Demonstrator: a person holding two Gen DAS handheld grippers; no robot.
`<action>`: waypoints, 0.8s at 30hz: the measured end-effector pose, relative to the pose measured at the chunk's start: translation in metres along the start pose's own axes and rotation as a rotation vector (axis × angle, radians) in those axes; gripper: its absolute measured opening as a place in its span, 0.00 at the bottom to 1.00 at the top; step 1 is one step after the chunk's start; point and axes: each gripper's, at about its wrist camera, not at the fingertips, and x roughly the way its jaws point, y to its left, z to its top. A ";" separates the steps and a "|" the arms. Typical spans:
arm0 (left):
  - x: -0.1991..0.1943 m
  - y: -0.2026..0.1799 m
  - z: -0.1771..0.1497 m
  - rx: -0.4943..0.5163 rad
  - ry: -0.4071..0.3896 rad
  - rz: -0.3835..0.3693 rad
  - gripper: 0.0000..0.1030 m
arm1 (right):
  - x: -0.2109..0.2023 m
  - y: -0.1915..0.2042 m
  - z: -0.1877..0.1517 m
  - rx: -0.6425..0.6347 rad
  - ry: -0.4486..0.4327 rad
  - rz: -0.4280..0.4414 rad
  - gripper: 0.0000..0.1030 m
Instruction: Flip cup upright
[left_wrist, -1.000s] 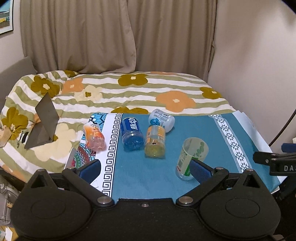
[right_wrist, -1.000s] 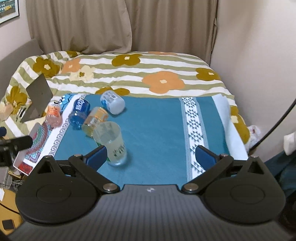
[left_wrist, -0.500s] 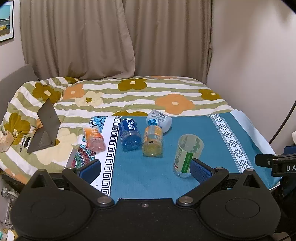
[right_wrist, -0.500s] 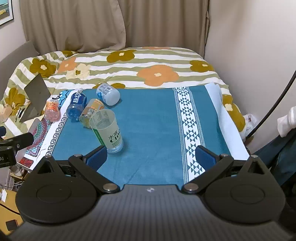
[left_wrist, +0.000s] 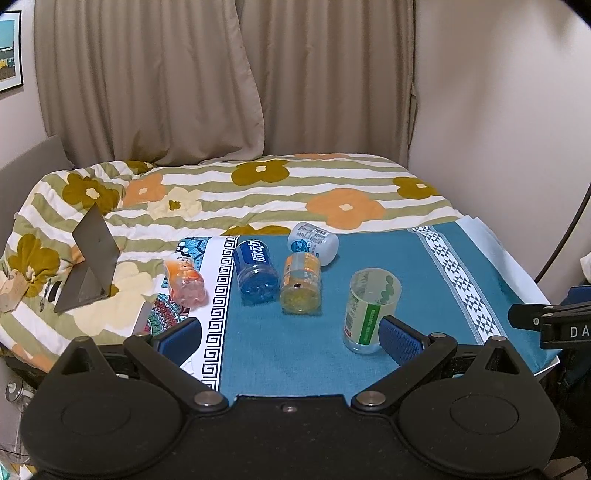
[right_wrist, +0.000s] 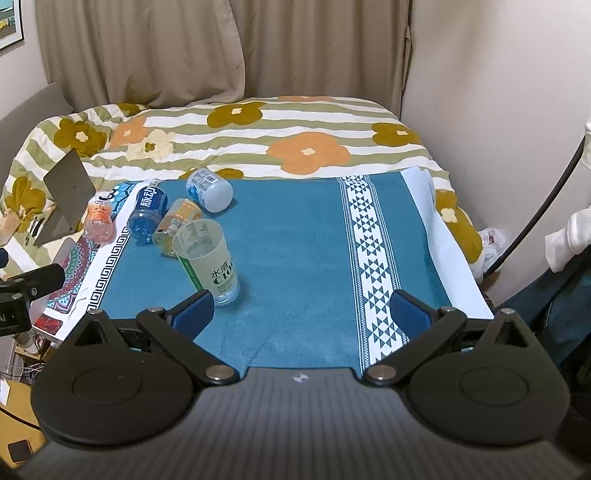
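A clear plastic cup (left_wrist: 367, 308) with a green label stands mouth up on the blue cloth (left_wrist: 424, 266), leaning a little. It also shows in the right wrist view (right_wrist: 208, 260). My left gripper (left_wrist: 290, 334) is open and empty, its right pad just in front of the cup's base. My right gripper (right_wrist: 301, 315) is open and empty, its left pad near the cup's base. Neither gripper holds the cup.
Several cut bottles lie behind the cup: a blue one (left_wrist: 255, 271), an orange-yellow one (left_wrist: 300, 287), a white one (left_wrist: 314, 242) and a pink one (left_wrist: 184, 282). A grey stand (left_wrist: 90, 258) sits on the flowered bedspread (left_wrist: 258, 192). The wall is at right.
Both grippers have pulled back and risen a little, so the cup sits farther off in both views. The cup has stayed standing in the same spot.
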 end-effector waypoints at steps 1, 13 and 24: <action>0.000 0.000 0.000 0.001 -0.001 -0.001 1.00 | 0.000 0.000 0.000 0.000 0.000 0.000 1.00; -0.001 -0.004 0.001 0.015 -0.011 0.007 1.00 | 0.001 0.000 0.000 0.001 -0.006 0.000 1.00; 0.000 -0.003 0.004 0.020 -0.016 0.021 1.00 | 0.001 -0.002 0.000 0.010 -0.007 -0.002 1.00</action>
